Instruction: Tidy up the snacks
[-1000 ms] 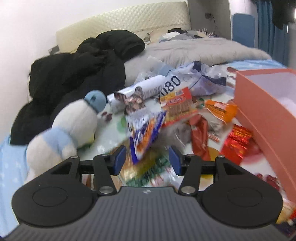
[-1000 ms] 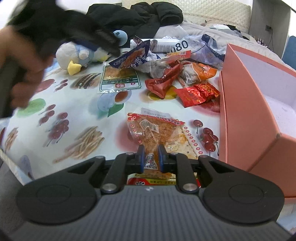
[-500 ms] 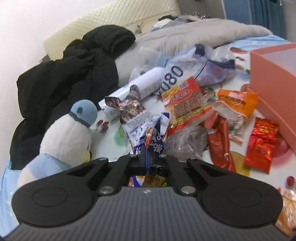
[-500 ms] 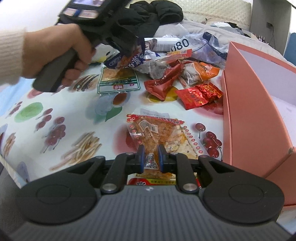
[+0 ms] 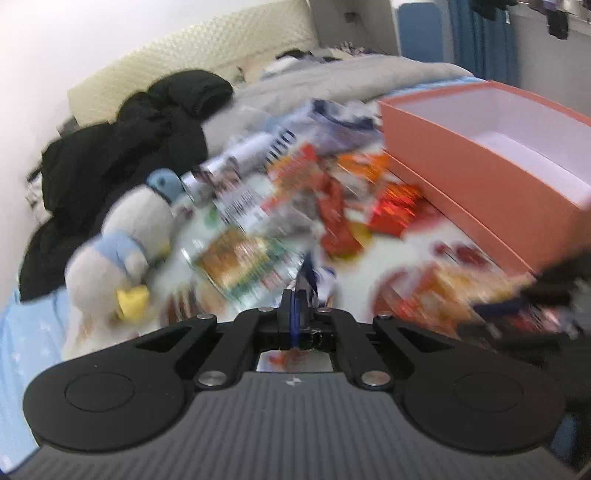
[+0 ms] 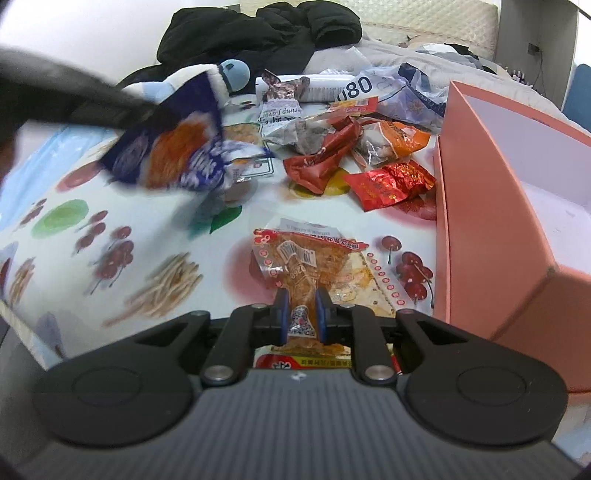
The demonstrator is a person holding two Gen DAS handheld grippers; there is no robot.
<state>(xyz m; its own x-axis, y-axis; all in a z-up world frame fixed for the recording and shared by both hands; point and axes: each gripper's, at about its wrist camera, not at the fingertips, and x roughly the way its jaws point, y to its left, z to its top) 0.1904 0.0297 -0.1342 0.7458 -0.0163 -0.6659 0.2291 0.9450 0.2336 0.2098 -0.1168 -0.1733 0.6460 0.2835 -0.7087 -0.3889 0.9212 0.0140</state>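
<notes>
Nearest in the right wrist view, the right claw (image 6: 300, 314) is narrow and grips the near end of a clear orange snack packet (image 6: 314, 266). This packet lies flat on the printed cloth (image 6: 122, 254) of the bed, just beside the near corner of the pink box (image 6: 480, 206).

A little farther, toward the left edge of the cloth, the left claw (image 5: 294, 308) is closed tightly on the edge of a blue and orange snack bag (image 6: 173, 151). The bag hangs in the air above the cloth, and both are blurred.

Behind them the rest of the snacks is still in a pile (image 6: 354, 147) at the far edge of the cloth, near a plush penguin (image 5: 129, 236) and a black jacket (image 6: 258, 29).

I judge the step as carrying: two packets are taken, none seems to be in the box yet. The next move calls for bringing each packet over the box wall and opening the claw only above the white inside (image 5: 517, 144).
</notes>
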